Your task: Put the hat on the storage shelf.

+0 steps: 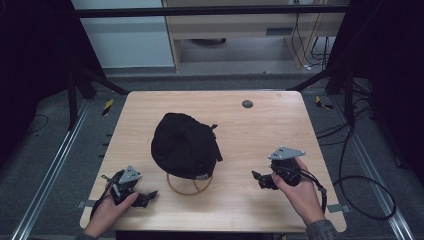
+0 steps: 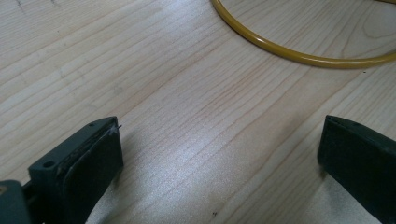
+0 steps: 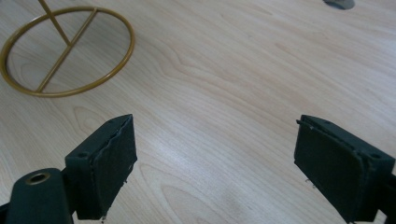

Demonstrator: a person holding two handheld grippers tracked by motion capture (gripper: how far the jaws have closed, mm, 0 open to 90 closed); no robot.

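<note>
Fingers of the left gripper (image 1: pixel 145 196) and right gripper (image 1: pixel 264 180) gape wide, empty, with the black fabric cap (image 1: pixel 184 145) on its round gold wire stand (image 1: pixel 189 184) between them, apparently untouched.

So that's one black cap (image 1: pixel 184 144), one gold wire stand (image 1: pixel 189 184), one table (image 1: pixel 260 130), two grippers, two hands.

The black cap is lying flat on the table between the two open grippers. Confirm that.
One thing is wrong: the black cap is not flat on the table; it sits on a gold wire stand, as the high view shows. The rest holds: it is between the left gripper and right gripper, whose jaws stand apart with nothing between them.
</note>
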